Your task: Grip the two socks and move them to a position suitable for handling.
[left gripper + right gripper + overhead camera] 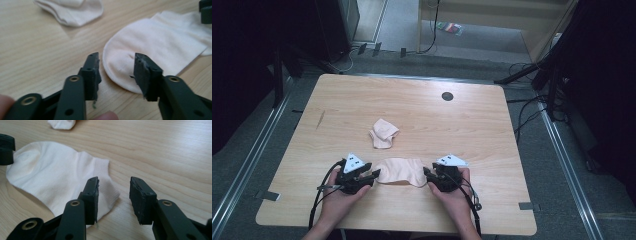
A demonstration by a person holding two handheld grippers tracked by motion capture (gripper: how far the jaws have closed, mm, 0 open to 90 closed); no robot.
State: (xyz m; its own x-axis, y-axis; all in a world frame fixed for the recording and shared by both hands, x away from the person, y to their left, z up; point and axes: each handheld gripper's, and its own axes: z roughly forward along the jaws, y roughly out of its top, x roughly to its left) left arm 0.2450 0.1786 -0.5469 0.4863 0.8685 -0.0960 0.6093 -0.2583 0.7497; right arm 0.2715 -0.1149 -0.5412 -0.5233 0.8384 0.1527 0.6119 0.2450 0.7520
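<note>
Item: flat sock point(401, 171), table point(337, 100), 6 o'clock edge.
I count two socks and two grippers. Left gripper point(376, 175) stands at the flat sock's 9 o'clock end, right gripper point(428, 174) at 3 o'clock; both jaw pairs part-open, gripping nothing, toe and cuff between them. Folded sock point(383, 133) lies at 12 o'clock, cut off in both gripper views.

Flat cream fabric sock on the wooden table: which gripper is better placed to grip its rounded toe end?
Left, probably. The left gripper has open jaws astride the flat cream sock's toe; the right gripper stands at its cuff.
</note>
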